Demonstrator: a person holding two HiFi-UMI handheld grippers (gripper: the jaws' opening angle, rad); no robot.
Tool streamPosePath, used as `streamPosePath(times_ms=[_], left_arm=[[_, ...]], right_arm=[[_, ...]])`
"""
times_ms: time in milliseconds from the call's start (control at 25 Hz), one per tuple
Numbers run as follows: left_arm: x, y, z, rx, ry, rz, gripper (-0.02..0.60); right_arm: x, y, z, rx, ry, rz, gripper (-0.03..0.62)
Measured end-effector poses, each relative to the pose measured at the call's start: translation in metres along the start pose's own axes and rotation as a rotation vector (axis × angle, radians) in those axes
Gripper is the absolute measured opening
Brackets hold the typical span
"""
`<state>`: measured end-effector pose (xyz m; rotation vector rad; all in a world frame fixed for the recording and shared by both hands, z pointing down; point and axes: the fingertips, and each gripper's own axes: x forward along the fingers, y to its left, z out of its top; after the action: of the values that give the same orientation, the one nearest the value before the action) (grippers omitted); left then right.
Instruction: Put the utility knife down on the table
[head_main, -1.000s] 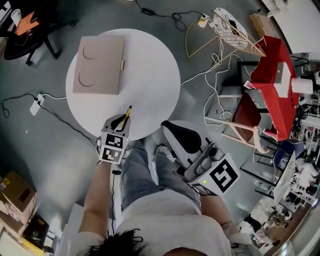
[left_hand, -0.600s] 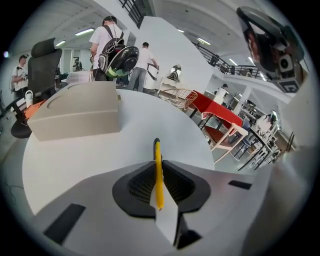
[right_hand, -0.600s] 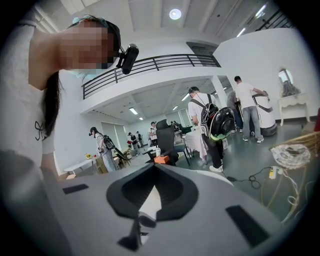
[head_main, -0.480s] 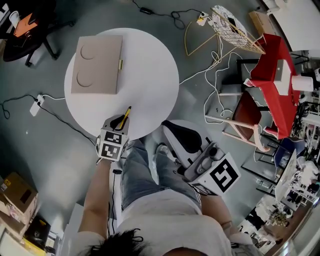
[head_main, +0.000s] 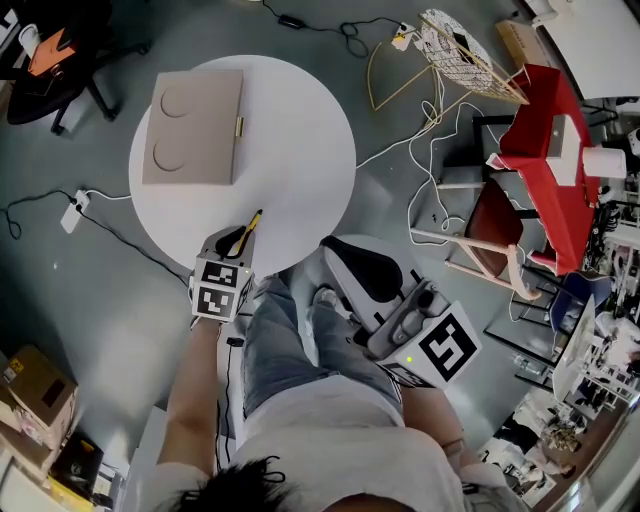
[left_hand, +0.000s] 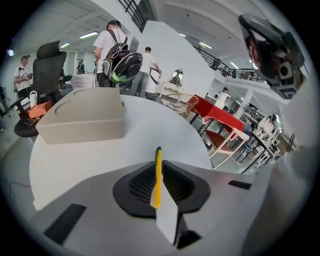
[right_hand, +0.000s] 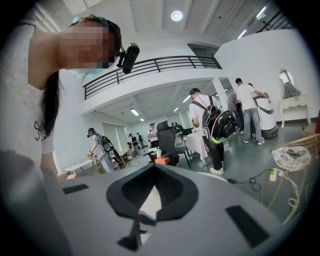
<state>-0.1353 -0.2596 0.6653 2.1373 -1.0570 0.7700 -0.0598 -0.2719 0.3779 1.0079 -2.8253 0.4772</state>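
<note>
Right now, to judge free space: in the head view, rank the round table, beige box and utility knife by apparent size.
1. round table, clearly the largest.
2. beige box, covering part of the tabletop.
3. utility knife, a thin yellow sliver clamped in the left gripper, smallest by far.

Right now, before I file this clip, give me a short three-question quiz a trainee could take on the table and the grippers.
1. True or false: the knife already lies flat on the round table.
2. Which gripper holds the knife? A. left B. right C. neither
3. Fill in: the only thing resting on the table is a beige ____.
Key: 1 false, it is clamped between fingers, above the table's near edge. 2 A, the left gripper. 3 box.
</note>
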Motion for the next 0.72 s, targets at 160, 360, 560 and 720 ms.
streamPosePath(times_ms=[160,360,560,720], left_arm=[[-0.011,-0.002,0.01,-0.008,-0.047,0.016,0.021],[-0.031,-0.009,0.027,-0.013,-0.118,0.043,0.011],[-0.063,-0.025,0.054,-0.043,-0.236,0.062,0.009],[-0.093,-0.051,0.07,-0.061,-0.323,0.062,0.009]], right_arm=[[-0.005,0.003,0.003,-0.002,-0.013,0.008,0.008],[-0.011,0.01,0.005,-0.008,-0.026,0.037,0.008],[-0.02,0.021,0.009,-0.02,-0.044,0.085,0.008],[-0.034,0.033,0.012,-0.029,-0.058,0.119,0.008]])
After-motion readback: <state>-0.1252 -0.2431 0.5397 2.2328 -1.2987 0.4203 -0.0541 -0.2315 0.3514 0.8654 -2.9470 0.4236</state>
